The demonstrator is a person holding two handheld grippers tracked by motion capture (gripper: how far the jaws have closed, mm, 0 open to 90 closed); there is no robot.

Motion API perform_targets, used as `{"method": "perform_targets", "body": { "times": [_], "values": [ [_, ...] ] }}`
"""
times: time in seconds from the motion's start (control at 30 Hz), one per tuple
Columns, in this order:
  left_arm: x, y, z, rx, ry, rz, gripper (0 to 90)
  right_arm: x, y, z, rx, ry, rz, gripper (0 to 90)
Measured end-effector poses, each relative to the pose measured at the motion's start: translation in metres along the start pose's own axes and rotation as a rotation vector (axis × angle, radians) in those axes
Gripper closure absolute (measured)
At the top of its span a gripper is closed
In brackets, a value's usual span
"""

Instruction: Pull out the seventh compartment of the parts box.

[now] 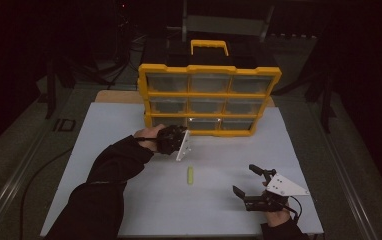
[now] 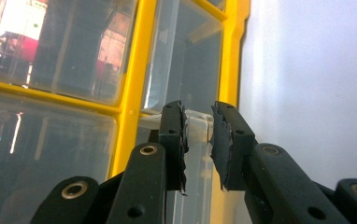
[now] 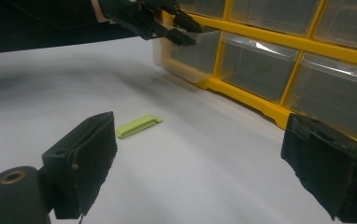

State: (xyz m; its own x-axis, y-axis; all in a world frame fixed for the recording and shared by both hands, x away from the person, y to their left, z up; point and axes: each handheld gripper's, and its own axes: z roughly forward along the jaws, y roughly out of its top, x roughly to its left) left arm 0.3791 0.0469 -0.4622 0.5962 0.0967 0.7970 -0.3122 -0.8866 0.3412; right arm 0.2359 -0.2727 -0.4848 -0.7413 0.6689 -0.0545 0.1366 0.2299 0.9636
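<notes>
We work at a white table (image 1: 129, 200) in a dark room. At ten o'clock our left gripper (image 2: 197, 140) is clamped on the clear bottom-left drawer (image 3: 186, 53) of the yellow organizer (image 1: 209, 70), slightly pulled out. A lime-green clip (image 1: 190, 175) lies at centre. At four o'clock our right gripper (image 1: 251, 187) gapes wide.

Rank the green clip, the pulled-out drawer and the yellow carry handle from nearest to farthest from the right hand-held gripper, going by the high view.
From the right hand-held gripper:
1. green clip, on the white board to its left.
2. pulled-out drawer, bottom-left of the organizer, pinched by the left hand-held gripper.
3. yellow carry handle, on top at the back.
</notes>
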Motion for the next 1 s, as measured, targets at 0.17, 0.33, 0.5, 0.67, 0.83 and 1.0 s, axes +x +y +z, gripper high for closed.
{"method": "perform_targets", "body": {
  "times": [0.17, 0.33, 0.5, 0.67, 0.83, 1.0],
  "values": [
    [-0.006, 0.004, -0.008, -0.003, -0.013, 0.004, 75.2, 0.0, 0.0, 0.0, 0.0, -0.002, 0.001, 10.6],
    [-0.01, 0.01, -0.016, 0.007, -0.027, -0.001, 75.1, 0.0, 0.001, 0.0, -0.002, -0.001, -0.002, 10.6],
    [-0.014, 0.013, -0.021, 0.004, -0.037, -0.005, 75.1, 0.001, 0.001, 0.0, -0.003, 0.001, -0.005, 10.6],
    [-0.018, 0.016, -0.028, -0.02, -0.042, -0.012, 75.1, 0.001, 0.001, 0.0, -0.001, 0.002, -0.006, 10.6],
    [-0.02, 0.013, -0.029, -0.035, -0.062, -0.023, 74.8, 0.002, 0.001, 0.001, 0.003, 0.005, -0.005, 10.6],
    [-0.019, 0.011, -0.029, -0.046, -0.068, -0.028, 74.5, 0.002, 0.001, 0.0, 0.001, 0.005, -0.008, 10.6]
  ]
}}
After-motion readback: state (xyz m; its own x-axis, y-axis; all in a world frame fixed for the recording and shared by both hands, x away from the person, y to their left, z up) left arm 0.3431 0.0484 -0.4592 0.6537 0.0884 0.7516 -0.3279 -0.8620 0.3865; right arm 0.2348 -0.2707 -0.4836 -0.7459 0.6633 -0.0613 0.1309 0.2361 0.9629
